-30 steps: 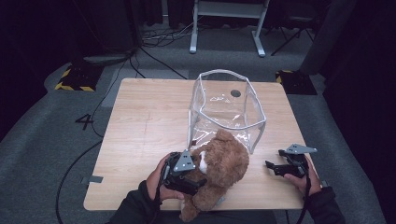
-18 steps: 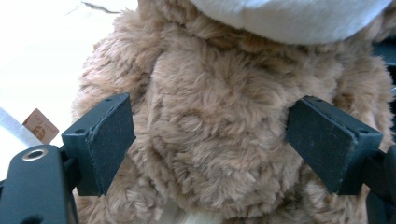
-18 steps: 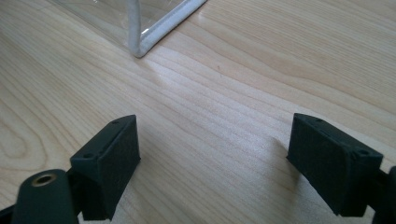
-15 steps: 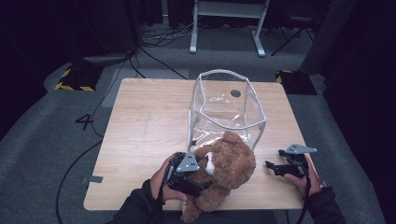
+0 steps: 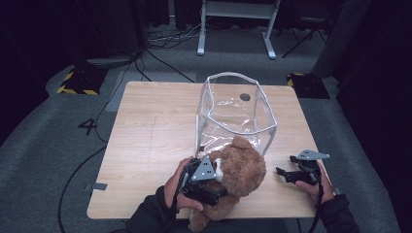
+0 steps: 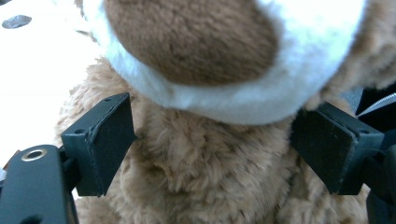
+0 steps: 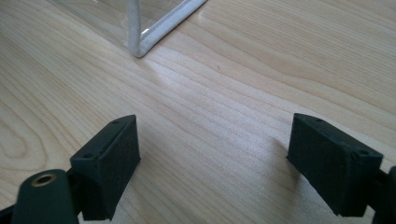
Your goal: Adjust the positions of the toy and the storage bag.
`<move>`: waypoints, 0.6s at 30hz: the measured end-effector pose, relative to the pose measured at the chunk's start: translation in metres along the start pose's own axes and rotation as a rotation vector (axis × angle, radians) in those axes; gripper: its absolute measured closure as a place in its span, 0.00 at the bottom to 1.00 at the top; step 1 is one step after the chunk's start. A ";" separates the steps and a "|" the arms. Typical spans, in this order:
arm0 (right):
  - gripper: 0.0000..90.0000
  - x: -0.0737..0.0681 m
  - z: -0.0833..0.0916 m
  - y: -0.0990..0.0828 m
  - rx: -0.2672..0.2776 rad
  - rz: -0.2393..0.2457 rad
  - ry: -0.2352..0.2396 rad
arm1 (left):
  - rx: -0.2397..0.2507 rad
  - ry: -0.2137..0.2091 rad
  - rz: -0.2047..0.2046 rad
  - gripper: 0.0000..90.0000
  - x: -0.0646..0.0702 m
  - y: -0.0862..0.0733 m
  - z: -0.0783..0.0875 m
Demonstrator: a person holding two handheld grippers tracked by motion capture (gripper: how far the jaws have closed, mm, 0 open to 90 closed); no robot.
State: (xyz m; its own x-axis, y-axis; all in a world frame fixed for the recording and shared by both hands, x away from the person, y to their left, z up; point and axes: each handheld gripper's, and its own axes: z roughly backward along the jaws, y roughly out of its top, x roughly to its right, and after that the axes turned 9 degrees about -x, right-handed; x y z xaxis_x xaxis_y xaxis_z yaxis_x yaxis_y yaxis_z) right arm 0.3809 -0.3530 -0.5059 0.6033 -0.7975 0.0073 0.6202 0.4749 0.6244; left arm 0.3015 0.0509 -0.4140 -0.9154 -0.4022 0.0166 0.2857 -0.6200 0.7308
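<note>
So the teddy (image 5: 240, 172) is sitting at the near edge of the bench (image 5: 145, 145), just in front of the clear bag (image 5: 235, 109), with its head almost touching the bag's near wall. One leg is hanging past the bench edge toward the person.

The left gripper (image 5: 214, 182) is clamping the teddy from its left side. In the left gripper view the 2 black pads (image 6: 100, 140) are pressing into the brown fur (image 6: 205, 177) on both sides, jaws fairly wide because the plush body is filling the gap between them. Up top in that view the white muzzle with its brown patch (image 6: 187, 37) is looming right over the jaws, so it's gripping somewhere just under the face. The left hand (image 5: 175, 187) is wrapping around the gripper body, and the grey plate (image 5: 204, 170) on top is pointing toward the bag.

The right gripper (image 5: 282, 174) is resting off to the right, well apart from the teddy, jaws spread wide and holding nothing. The right gripper view is showing bare wood between the 2 pads (image 7: 114, 158), plus the bag's white-trimmed bottom corner (image 7: 137, 44) a bit ahead of them.

The bag is standing upright mid-bench with its top open, white piping running around the rim. A small dark round spot (image 5: 245, 97) is showing on the bench through the far side of the bag.
</note>
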 end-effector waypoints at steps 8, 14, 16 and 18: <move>0.18 0.000 0.000 0.000 0.001 -0.002 0.000 | 0.013 -0.046 0.023 0.19 -0.004 -0.006 -0.010; 0.18 0.000 0.000 0.000 0.001 -0.002 0.000 | 0.016 -0.040 0.009 0.37 -0.007 -0.010 -0.012; 0.18 0.000 0.000 0.000 0.002 -0.002 0.000 | 0.013 -0.041 0.002 0.45 -0.009 -0.011 -0.012; 0.18 0.000 0.000 0.000 0.002 -0.001 -0.001 | 0.012 -0.026 -0.005 0.55 -0.009 -0.013 -0.010</move>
State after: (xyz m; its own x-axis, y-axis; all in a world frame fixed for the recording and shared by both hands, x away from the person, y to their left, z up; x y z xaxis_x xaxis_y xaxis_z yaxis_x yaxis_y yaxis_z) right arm 0.3809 -0.3529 -0.5061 0.6023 -0.7982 0.0080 0.6198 0.4739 0.6256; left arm 0.3095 0.0555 -0.4304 -0.9240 -0.3813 0.0304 0.2775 -0.6137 0.7392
